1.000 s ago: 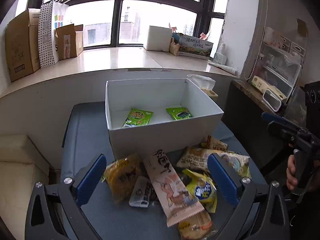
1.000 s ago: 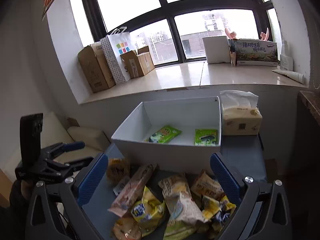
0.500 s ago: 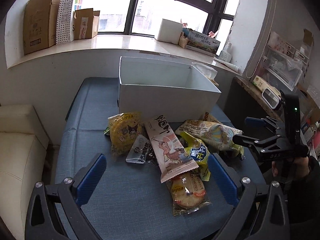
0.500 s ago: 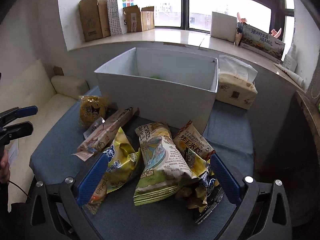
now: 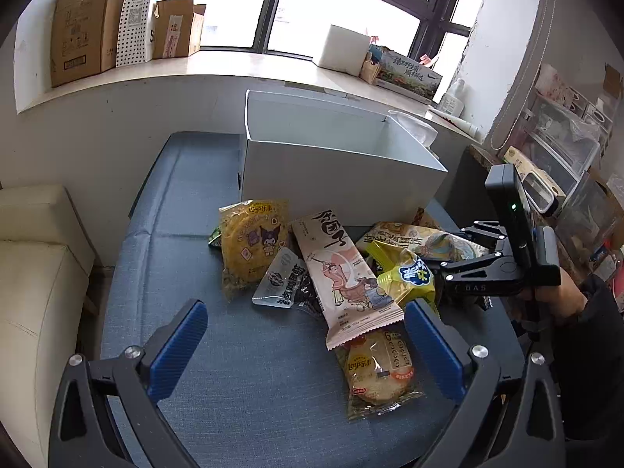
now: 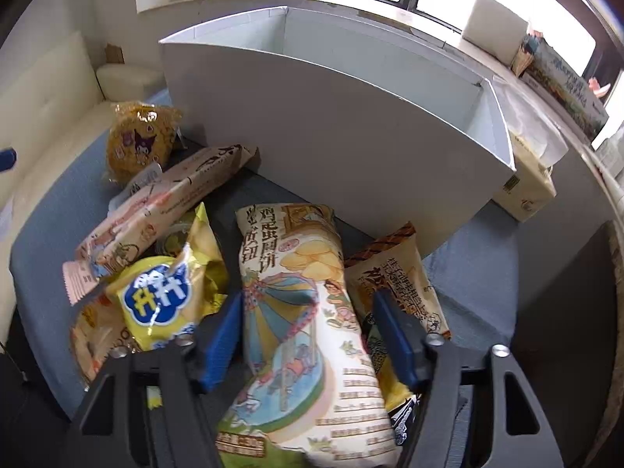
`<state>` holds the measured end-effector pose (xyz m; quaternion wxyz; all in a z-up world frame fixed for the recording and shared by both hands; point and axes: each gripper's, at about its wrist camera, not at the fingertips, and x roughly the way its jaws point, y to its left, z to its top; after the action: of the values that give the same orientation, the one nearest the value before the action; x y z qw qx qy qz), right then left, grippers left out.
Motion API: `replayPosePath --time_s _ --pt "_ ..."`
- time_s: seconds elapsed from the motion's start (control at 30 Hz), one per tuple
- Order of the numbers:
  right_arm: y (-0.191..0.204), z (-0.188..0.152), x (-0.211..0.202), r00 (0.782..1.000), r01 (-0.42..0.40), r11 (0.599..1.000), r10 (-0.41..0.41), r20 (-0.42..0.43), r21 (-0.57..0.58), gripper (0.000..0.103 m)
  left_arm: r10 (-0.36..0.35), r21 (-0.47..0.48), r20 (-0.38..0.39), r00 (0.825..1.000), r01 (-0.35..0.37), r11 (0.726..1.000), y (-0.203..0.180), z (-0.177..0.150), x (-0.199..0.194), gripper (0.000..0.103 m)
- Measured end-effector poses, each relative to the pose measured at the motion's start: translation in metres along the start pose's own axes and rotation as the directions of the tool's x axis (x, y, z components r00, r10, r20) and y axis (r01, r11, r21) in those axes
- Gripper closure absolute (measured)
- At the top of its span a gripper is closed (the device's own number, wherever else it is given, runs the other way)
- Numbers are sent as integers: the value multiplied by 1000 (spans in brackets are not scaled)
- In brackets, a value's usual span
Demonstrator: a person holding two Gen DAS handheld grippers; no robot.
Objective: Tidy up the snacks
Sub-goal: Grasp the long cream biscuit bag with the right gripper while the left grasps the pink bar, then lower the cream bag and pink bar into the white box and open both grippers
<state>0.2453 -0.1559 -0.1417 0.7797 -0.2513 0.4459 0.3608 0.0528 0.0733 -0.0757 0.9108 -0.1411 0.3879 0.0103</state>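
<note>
A pile of snack packets lies on the blue cushion (image 5: 234, 351) in front of a white open box (image 5: 339, 171). My right gripper (image 6: 308, 331) has come down over the large cream chip bag (image 6: 296, 312); its blue pads stand on either side of the bag, close to it. In the left wrist view the right gripper (image 5: 448, 261) reaches into the pile from the right. My left gripper (image 5: 304, 339) is open and empty above the near cushion, over the long pink packet (image 5: 339, 273). A yellow puffed bag (image 6: 163, 296) lies left of the chip bag.
A yellow round-cracker packet (image 5: 249, 241), a clear dark packet (image 5: 284, 280) and a rice-cracker packet (image 5: 378, 370) lie in the pile. A tissue box (image 6: 526, 167) stands right of the white box. A cream sofa (image 5: 35, 273) lies left. Cartons (image 5: 78, 27) stand on the windowsill.
Both grippers have dropped lower toward the pile. My right gripper has moved forward and narrowed its jaws around the large cream chip bag. The left gripper stays wide open.
</note>
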Motion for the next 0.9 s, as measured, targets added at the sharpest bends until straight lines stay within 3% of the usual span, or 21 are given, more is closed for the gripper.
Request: replayPosePath --time_s 0.13,0.2,0.33,0.57,0.67,0.8,0.9 --pt "-1 -2 -5 998 -60 998 61 -16 35 58 5 11 -17 1000 -5 1000 -3 -1 8 0" --pt "0 -4 -16 996 -93 994 92 12 50 58 4 15 -22 1000 -3 1000 -5 0 12 0" --pt "-3 -9 -46 993 -77 993 69 92 89 58 3 5 -48 999 -2 1000 -9 6 24 0" --pt "-17 -28 -93 967 -143 963 87 238 230 58 -6 -48 -131 991 0 999 -24 28 68 0" --pt "-17 -42 -107 956 -176 950 102 274 259 58 -47 -108 -177 983 28 994 -25 35 94 0" --pt "-22 -52 -114 944 -225 932 136 301 284 58 -48 -165 -250 967 6 986 -22 36 130 0" --pt "-21 -60 -116 939 -243 925 148 310 293 58 -22 -171 -252 967 -23 985 -19 40 146 2"
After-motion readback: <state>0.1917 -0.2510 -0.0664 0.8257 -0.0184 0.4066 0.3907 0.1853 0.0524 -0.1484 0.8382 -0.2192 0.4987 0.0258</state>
